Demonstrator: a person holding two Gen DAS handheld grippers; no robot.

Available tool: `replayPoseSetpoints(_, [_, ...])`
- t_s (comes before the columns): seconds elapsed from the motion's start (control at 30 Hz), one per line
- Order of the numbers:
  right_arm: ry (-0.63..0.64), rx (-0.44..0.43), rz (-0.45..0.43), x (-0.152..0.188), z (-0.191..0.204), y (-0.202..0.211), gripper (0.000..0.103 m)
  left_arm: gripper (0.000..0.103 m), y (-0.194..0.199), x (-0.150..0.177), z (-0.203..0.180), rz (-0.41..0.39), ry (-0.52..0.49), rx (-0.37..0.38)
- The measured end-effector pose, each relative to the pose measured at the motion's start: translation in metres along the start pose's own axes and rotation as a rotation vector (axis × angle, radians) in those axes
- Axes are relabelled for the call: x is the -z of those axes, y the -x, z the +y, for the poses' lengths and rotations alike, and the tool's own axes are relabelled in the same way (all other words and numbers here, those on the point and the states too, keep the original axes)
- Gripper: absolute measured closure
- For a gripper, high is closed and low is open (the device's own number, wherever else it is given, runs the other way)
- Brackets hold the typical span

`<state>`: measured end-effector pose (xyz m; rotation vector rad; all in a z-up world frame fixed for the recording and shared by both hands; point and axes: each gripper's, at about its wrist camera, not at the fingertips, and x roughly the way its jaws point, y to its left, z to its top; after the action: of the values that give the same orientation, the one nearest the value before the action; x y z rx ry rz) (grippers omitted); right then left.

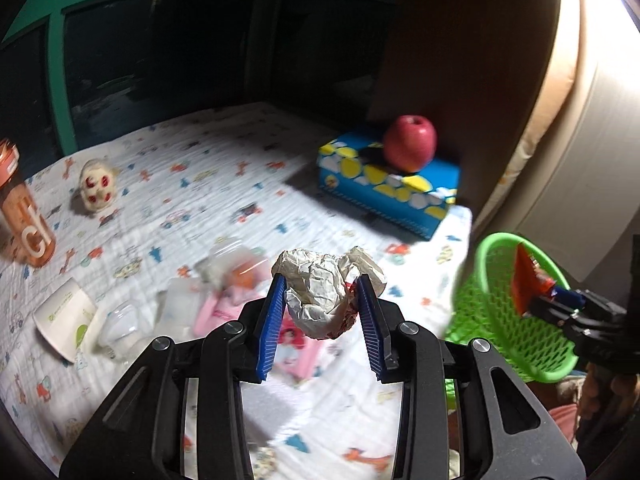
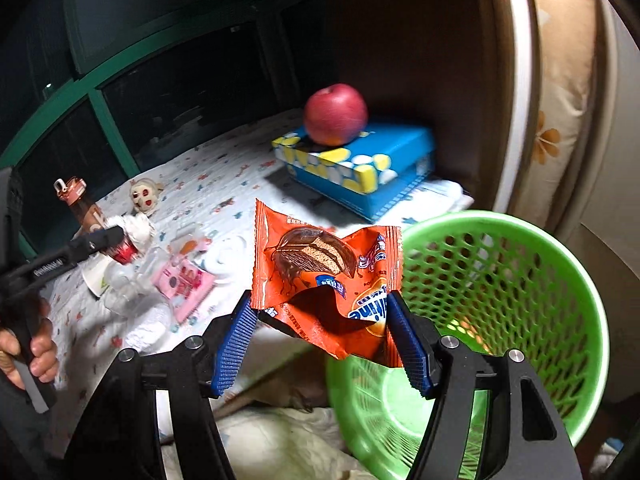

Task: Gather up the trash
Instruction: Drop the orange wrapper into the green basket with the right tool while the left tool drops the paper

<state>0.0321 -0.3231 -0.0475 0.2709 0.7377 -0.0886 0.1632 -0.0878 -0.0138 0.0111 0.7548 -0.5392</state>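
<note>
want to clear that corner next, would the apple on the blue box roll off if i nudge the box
Probably yes: the apple is round and sits loose on the box top, near one end. It looks firm and fairly heavy for its size, so it should grip well but could roll across the sheet.

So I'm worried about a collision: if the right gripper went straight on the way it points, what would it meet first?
Probably the patterned bedsheet short of the blue tissue box; the green basket sits just right of that line. Depth is hard to judge.

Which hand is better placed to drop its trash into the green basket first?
Right. Its orange snack wrapper already hangs at the green basket rim, while the left gripper holds its crumpled paper ball over the bed.
</note>
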Motion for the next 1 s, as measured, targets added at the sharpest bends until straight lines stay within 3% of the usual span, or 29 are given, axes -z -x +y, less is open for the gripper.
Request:
replayPoseSetpoints(0.23, [-0.060,0.071,0.009,0.021,-0.044,0.016,0.036,0.068,0.000,-0.009,-0.064,-0.010,-0.082,0.092])
replayPoseSetpoints(0.6, [-0.118,0.110,-0.011,0.039,-0.083,0.035,0.021,0.068,-0.014,-0.008,-0.139,0.022,-0.168,0.190])
replayPoseSetpoints(1.0, [-0.166,0.165,-0.119,0.040,-0.112,0.076,0.020,0.067,-0.034,0.007,-0.195,0.097,-0.231,0.267])
